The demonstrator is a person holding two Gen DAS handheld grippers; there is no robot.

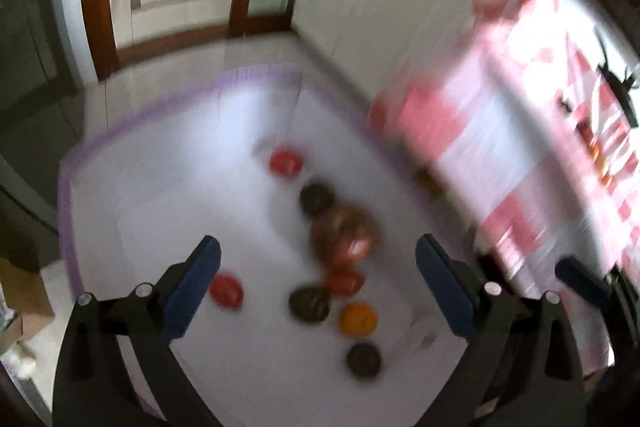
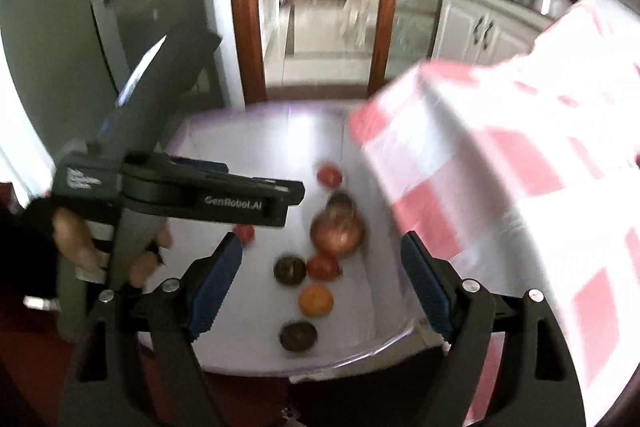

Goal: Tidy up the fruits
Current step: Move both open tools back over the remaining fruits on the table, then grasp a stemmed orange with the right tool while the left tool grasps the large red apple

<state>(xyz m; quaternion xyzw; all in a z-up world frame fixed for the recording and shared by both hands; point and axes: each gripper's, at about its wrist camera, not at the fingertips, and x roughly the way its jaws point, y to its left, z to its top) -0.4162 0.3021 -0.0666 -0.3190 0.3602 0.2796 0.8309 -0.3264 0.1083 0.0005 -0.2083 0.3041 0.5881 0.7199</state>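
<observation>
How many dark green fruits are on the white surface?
3. One dark green fruit lies just beyond the big reddish fruit, one lies beside the orange fruit, and one is nearest the camera. The checkered cloth may hide more.

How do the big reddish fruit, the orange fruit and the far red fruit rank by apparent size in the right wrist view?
1. Big reddish fruit
2. Orange fruit
3. Far red fruit, though distance may shrink it.

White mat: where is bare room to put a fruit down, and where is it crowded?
The white mat is bare on its left half, between the purple border and the fruit line. The far end beyond the red fruit is also free. It is crowded around the large reddish fruit and beside the checkered cloth.
</observation>
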